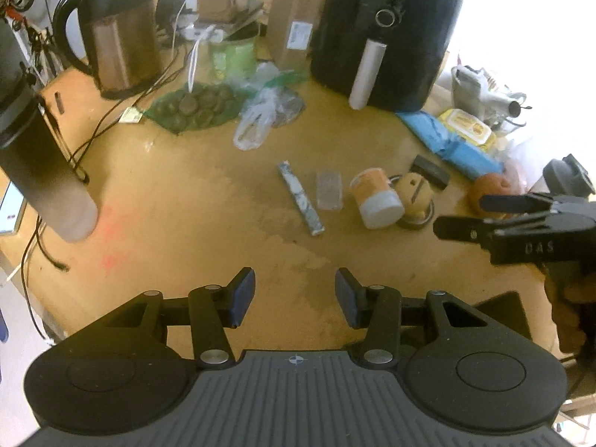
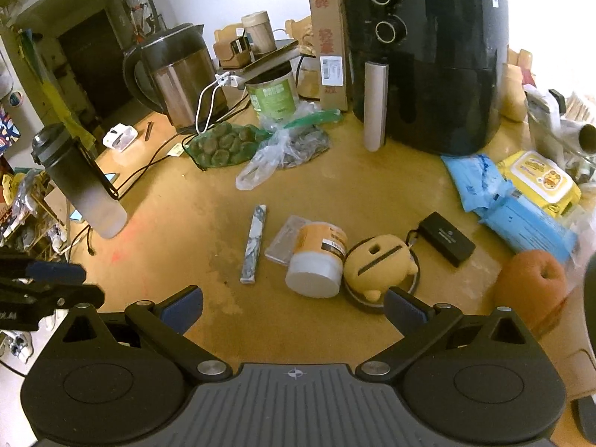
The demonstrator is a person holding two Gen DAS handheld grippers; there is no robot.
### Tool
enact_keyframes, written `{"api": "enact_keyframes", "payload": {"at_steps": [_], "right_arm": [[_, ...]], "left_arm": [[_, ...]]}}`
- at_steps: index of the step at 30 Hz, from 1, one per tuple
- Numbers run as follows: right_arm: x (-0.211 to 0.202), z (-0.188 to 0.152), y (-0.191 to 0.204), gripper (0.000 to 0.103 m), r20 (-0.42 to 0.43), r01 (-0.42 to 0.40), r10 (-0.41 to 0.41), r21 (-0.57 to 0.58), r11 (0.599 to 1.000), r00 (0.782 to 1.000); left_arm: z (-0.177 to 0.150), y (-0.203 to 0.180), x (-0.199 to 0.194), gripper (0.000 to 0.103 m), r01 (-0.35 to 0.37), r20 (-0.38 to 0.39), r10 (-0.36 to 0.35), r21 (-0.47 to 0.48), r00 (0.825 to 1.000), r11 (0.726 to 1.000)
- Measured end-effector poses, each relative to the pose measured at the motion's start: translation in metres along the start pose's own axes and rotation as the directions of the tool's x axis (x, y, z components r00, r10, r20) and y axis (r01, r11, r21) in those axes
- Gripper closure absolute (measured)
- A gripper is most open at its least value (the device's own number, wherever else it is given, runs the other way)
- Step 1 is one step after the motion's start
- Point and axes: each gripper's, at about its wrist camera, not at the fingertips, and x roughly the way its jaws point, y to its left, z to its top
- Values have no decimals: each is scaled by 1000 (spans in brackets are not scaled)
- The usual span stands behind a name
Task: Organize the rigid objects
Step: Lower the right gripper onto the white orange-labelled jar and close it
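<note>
Both grippers empty, jaws apart: left gripper (image 1: pixel 295 298), right gripper (image 2: pixel 293 307), hovering over bench (image 1: pixel 178 193).

Task cluster mid-frame:
- jar (image 2: pixel 316 257) on side, white lid toward me. I judge light, rigid plastic, rolls; grip across body.
- stick (image 2: pixel 254 244): thin, stiff; pinch across width.
- clear case (image 2: pixel 283 242): flat, slippery, partly under jar.
- black box (image 2: pixel 447 238): rigid, easy.

Right gripper reads "DAS". Jar label unreadable.

Blown-out glare right, fisheye-warped edges
</note>
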Motion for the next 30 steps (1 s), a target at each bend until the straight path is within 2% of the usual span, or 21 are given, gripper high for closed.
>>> {"api": "enact_keyframes", "payload": {"at_steps": [3, 5, 9, 17, 24, 30], "right_arm": [[10, 1, 0, 3, -6, 3, -3, -1, 1000, 1000], [15, 0, -1, 8, -11, -2, 2, 0, 1000, 1000], [29, 0, -1, 11, -25, -3, 3, -7, 1000, 1000], [56, 6, 1, 24, -58, -4, 3, -9, 1000, 998], [84, 12, 4, 29, -94, 24, -23, 6, 1000, 995], [100, 14, 0, 32, -113, 62, -55, 64, 996, 992]], "left_arm": [[-7, 6, 4, 56, 6, -21, -6, -21, 1000, 1000], [-12, 10, 5, 56, 8, -35, -9, -29, 999, 1000], [-19, 15, 8, 56, 11, -55, -13, -40, 998, 999], [-28, 25, 11, 56, 8, -79, -13, -67, 997, 998], [-26, 32, 7, 56, 0, -72, -6, -88, 997, 996], [-31, 41, 8, 56, -21, -78, 12, -121, 997, 992]]}}
